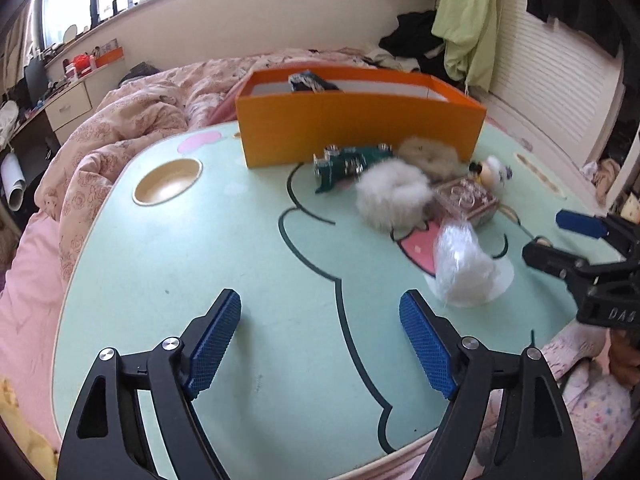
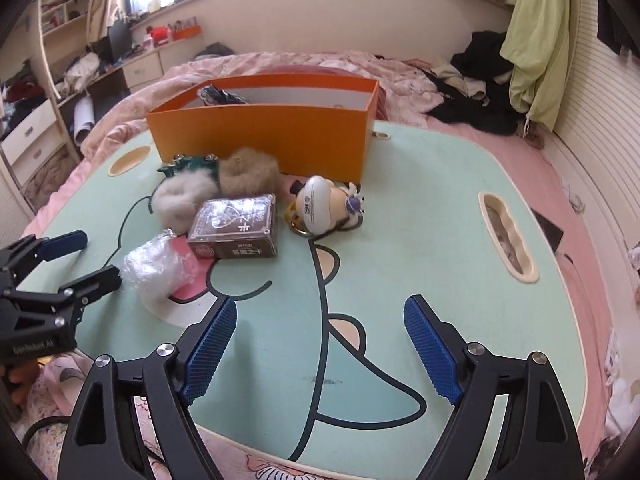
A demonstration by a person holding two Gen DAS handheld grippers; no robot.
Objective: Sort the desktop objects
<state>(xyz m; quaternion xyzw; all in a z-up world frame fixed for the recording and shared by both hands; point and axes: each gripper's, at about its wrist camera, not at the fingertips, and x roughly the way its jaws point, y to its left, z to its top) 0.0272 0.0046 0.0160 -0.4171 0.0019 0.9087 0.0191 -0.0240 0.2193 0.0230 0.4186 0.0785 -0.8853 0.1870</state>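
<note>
Sorting status: loose items lie clustered on the desk in front of the box, presumably waiting to go in.

Left wrist view
- Left tongs [image 1: 320, 344]: released, nothing between the pads, hovering over bare desk [image 1: 200, 260] near its front edge.
- Right tongs [image 1: 560, 240]: entering from the right, spread apart, near the plastic wrap [image 1: 460, 268].
- Orange box [image 1: 360, 128]: stands at the desk's far side, open top toward the tongs, likely the sorting bin; something dark already sits inside.
- White fluffy scrunchie [image 1: 392, 196]: just beside the green item [image 1: 344, 164].

Right wrist view
- Right tongs [image 2: 320, 344]: released and empty, well apart from the pile.
- Left tongs [image 2: 80, 256]: spread, just beside the plastic wrap [image 2: 154, 268], probably the nearest pick.
- Brown carton [image 2: 236, 226]: flat, touching the white scrunchie [image 2: 182, 202].
- Tan scrunchie [image 2: 250, 174]: against the orange box [image 2: 272, 136].
- Round toy figure [image 2: 326, 208]: apart to the right, lying on its side.
</note>
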